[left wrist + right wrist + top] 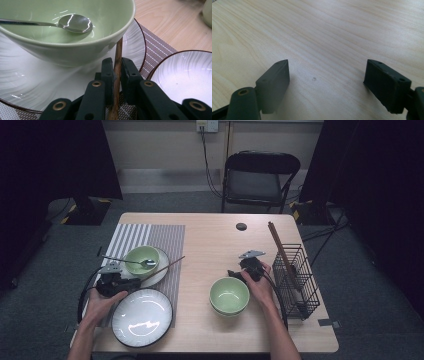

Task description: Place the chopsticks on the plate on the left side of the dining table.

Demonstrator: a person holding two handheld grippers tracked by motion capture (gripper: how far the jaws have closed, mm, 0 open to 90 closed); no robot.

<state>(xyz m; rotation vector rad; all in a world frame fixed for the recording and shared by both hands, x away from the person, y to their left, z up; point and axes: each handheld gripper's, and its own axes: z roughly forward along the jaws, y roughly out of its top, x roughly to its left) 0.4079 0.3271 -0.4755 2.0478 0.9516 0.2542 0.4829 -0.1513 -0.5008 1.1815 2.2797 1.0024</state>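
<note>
The left tool (pixel 117 71) is clamped on a wooden chopstick (pixel 118 53) leaning on the white plate (pixel 30 82) at the green bowl's (pixel 75 47) five o'clock. The right tool (pixel 325 86) hovers spread over bare tabletop (pixel 324 30). Next, likely lifting the chopstick clear without nudging the bowl.

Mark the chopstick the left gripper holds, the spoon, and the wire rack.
chopstick (pixel 118 53), left gripper view, shaft above the jaws.
spoon (pixel 75 23), left gripper view, its bowl.
wire rack (pixel 306 285), high view, side wall.
</note>
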